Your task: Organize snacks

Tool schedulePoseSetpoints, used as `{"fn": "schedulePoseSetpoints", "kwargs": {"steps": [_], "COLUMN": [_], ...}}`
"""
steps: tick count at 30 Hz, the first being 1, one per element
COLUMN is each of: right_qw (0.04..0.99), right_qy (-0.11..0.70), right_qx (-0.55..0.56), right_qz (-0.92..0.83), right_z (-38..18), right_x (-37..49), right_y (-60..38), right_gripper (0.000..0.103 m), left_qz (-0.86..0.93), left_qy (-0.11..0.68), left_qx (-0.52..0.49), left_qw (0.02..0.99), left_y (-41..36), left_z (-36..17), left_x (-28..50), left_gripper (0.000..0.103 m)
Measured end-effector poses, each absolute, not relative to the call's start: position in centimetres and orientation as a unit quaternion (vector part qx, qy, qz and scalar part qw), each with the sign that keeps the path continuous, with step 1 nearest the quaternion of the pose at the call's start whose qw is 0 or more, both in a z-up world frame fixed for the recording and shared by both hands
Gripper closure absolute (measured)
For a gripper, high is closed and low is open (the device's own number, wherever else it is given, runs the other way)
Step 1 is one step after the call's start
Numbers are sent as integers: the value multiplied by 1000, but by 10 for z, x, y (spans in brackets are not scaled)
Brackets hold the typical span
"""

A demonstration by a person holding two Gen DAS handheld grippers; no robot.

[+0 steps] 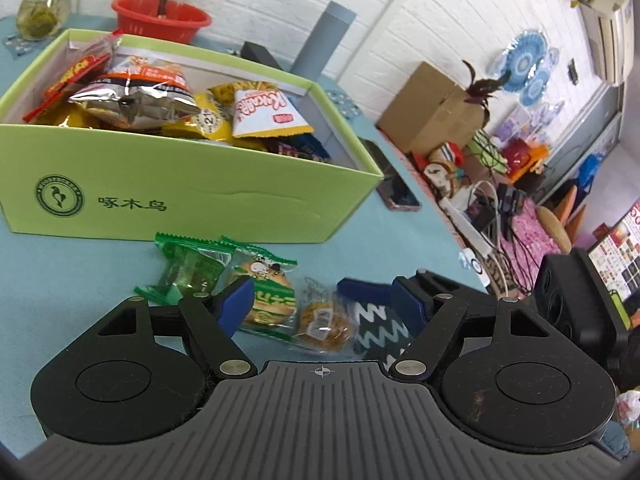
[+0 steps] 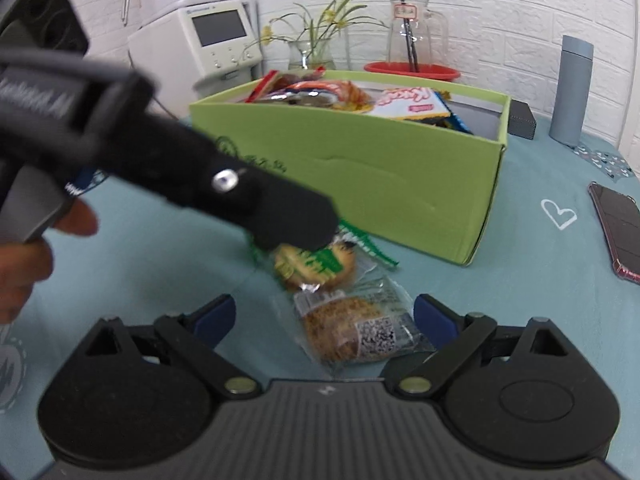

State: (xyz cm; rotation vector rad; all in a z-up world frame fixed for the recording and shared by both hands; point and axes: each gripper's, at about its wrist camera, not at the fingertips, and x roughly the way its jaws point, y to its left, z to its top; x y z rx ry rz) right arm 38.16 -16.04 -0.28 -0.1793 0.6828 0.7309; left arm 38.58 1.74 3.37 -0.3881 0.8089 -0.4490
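Both hand-held grippers, left [image 1: 324,304] and right [image 2: 324,316], hang open over wrapped snacks [image 2: 348,332] beside the green box [image 1: 200,200].

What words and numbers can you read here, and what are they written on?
"啄木鸟": front of the light green cardboard box, beside a round green bird logo whose ring of tiny letters is too small to read.
"21": yellow snack packet inside the box.
Red looping brand word on the white triangular snack packet: upside down, not clearly readable.
Green-printed biscuit wrapper, square code label on the clear-wrapped brown cake, white label on the glass jug: too blurred.
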Motion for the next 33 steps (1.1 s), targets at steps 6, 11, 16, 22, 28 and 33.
{"fn": "schedulePoseSetpoints", "kwargs": {"steps": [6, 11, 16, 22, 28, 33], "right_qw": [880, 887, 881, 877, 895, 906], "right_qy": [319, 331, 344, 339, 318, 303], "right_qx": [-41, 23, 20, -22, -31, -56], "right_qz": [349, 321, 324, 339, 312, 291], "right_z": [3, 4, -7, -8, -3, 6], "right_x": [345, 324, 321, 305, 284, 297], "right_y": [-177, -197, -184, -175, -184, -176], "right_gripper": [9, 9, 5, 4, 4, 4], "left_qz": [-249, -258, -246, -278, -272, -214], "left_qy": [412, 413, 445, 454, 447, 431], "left_qx": [-177, -147, -143, -171, -148, -189], "left_qw": [858, 861, 849, 829, 839, 856], "left_y": [1, -20, -32, -17, -26, -12], "left_z": [25, 21, 4, 0, 0, 10], "left_x": [379, 392, 393, 361, 333, 346], "left_gripper": [42, 41, 45, 46, 45, 33]}}
